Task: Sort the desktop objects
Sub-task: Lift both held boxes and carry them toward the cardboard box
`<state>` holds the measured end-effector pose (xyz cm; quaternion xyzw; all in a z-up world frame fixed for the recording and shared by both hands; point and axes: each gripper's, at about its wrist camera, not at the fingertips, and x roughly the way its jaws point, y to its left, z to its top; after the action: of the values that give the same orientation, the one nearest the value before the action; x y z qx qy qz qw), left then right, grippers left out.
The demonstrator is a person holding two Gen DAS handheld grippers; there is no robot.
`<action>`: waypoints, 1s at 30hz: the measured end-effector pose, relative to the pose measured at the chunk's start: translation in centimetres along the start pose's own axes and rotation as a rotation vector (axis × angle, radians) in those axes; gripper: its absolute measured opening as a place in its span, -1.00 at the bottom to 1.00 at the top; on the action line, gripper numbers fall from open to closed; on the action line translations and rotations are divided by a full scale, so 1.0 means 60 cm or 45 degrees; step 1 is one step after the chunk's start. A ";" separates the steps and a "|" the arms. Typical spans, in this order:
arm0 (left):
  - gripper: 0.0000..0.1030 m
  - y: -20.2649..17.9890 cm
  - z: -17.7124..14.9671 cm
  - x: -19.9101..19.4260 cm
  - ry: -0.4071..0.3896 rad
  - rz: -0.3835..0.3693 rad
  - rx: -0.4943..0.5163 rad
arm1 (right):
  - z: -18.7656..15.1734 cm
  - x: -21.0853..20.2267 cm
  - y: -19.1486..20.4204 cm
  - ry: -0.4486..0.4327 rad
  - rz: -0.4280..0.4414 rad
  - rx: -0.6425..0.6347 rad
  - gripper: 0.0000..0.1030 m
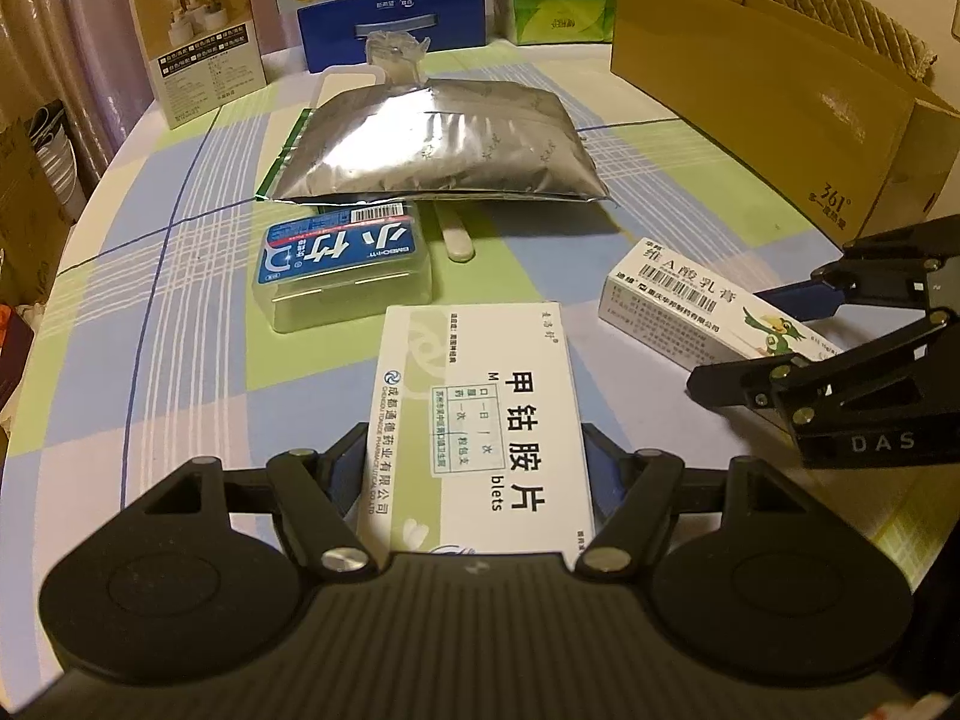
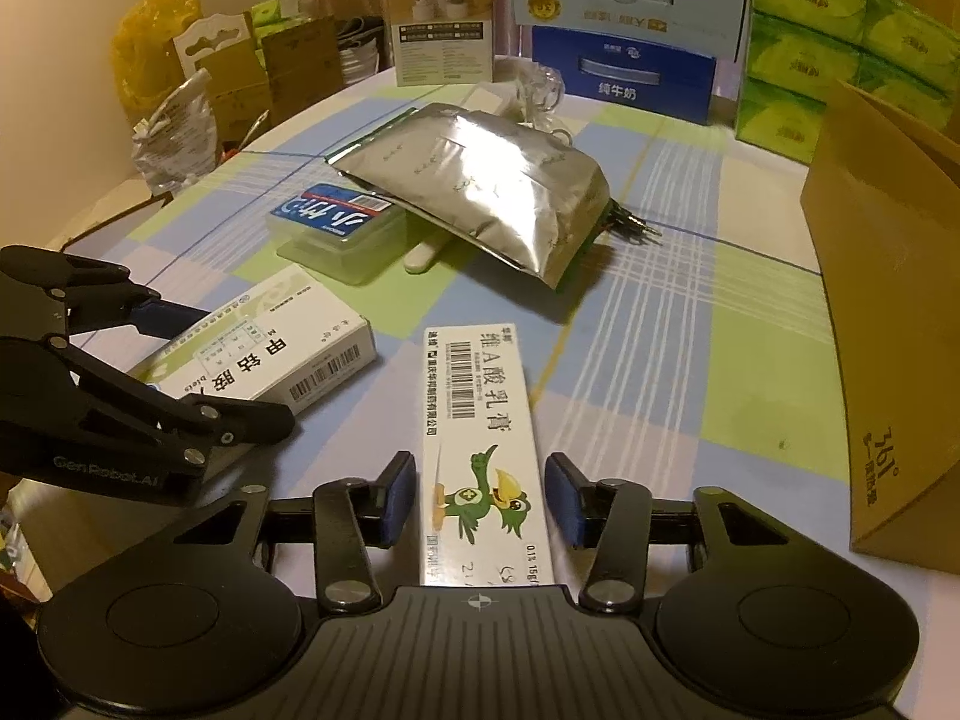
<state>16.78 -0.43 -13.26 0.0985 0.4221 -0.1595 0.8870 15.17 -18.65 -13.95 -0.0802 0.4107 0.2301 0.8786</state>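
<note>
Between the left jaws: the left gripper point(image 1: 477, 468) straddles the white tablet box point(image 1: 480, 426), blue pads hard against both long edges, so it reads as gripped; the box lies flat on the checked tablecloth point(image 1: 180, 300)
Between the right jaws: the right gripper point(image 2: 480, 501) has the long ointment carton point(image 2: 477, 450) between its pads; a sliver of cloth shows at each side, so the pads flank it without pressing, at a middling width
Long axis: each carton runs straight away from its own gripper, lengthwise between the fingers, narrow sides facing the pads
Nearer hand: each box belongs to the hand over it; the two boxes lie side by side, apart, grippers close together
Middle ground: a blue-lidded floss case point(image 1: 345, 267) sits beyond the tablet box, its far edge tucked under a silver foil pouch point(image 1: 444, 144)
Far right: an open cardboard box point(image 2: 888, 312) stands on the right gripper's side, the likely bin, closer to the ointment carton
Judgement: the right jaws must close a touch more before lifting
</note>
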 end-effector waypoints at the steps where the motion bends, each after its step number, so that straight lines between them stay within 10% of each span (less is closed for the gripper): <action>1: 0.32 0.000 0.000 0.000 0.000 0.000 -0.001 | 0.000 -0.001 0.000 -0.002 -0.003 -0.003 -0.29; 15: 0.30 -0.005 0.017 -0.037 -0.074 0.013 -0.028 | 0.011 -0.049 -0.014 -0.107 -0.032 0.082 -0.31; 30: 0.30 -0.144 0.144 -0.125 -0.225 -0.066 0.095 | 0.101 -0.276 -0.178 -0.318 -0.268 0.248 -0.31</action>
<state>15.38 -9.66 -2.35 0.1059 0.3384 -0.2061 0.9120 15.13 -31.67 2.05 -0.0078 0.3081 0.1043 0.9456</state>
